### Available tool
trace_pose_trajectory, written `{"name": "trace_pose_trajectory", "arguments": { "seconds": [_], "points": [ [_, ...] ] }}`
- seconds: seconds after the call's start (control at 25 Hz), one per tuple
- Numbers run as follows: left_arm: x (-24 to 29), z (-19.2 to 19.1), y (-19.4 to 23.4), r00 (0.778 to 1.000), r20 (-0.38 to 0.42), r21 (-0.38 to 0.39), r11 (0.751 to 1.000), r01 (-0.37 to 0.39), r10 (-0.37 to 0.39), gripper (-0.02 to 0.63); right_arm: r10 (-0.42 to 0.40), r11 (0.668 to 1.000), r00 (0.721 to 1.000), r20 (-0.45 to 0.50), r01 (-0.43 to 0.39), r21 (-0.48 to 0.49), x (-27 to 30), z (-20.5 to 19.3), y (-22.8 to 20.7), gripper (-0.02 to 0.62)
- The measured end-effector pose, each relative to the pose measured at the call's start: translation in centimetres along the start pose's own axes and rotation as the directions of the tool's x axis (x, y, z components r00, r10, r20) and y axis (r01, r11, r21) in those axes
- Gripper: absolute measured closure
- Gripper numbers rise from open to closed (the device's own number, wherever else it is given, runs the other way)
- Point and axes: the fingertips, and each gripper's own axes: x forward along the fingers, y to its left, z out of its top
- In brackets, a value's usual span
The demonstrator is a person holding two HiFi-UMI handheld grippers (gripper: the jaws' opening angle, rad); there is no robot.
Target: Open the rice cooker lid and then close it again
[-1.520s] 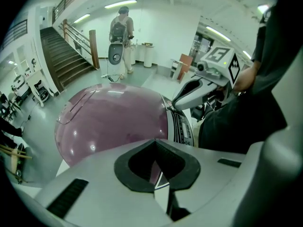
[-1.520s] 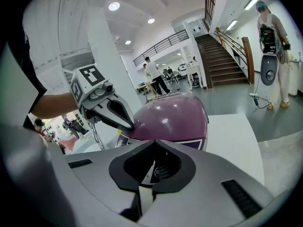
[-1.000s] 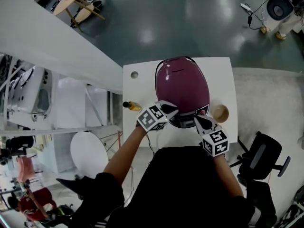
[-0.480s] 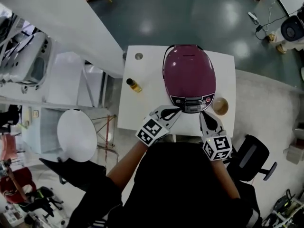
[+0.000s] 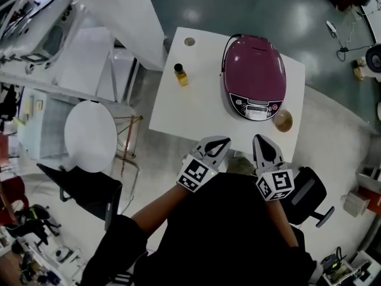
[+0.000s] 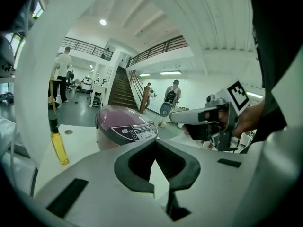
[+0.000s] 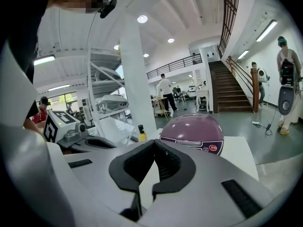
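Note:
The maroon rice cooker [image 5: 254,76] stands on the right half of the white table [image 5: 196,106], its lid down and its control panel towards me. It also shows in the left gripper view [image 6: 124,126] and in the right gripper view [image 7: 194,131]. My left gripper [image 5: 217,142] [image 6: 155,143] is shut and empty, just off the table's near edge and well short of the cooker. Beside it, my right gripper [image 5: 262,140] [image 7: 154,143] is likewise shut with nothing held. Neither touches the cooker.
A small bottle of yellow oil [image 5: 180,74] stands left of the cooker, and a brown bowl [image 5: 283,121] sits at the cooker's front right. A black office chair [image 5: 306,195] is at my right and a round white stool [image 5: 90,136] at my left. Several people stand far behind.
Both grippers have drawn back from the cooker's front panel towards my body, past the table's near edge. The cooker's lid has stayed down.

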Motion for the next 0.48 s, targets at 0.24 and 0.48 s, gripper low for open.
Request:
{"name": "trace_pose_trajectory", "arguments": {
  "seconds": [0.24,0.48],
  "points": [
    [-2.7,-0.5,-2.6,0.995,0.042,0.000,0.996,-0.087,0.087,0.604,0.056,0.998,0.997,0.057,-0.053,-0.042,-2.2,0.9,1.6,0.595],
    [-3.3,-1.6,-7.5,0.993,0.049,-0.005,0.994,-0.107,0.107,0.604,0.062,0.998,0.993,0.095,-0.060,-0.027,-7.8,-0.7,0.7,0.597]
  ]
}}
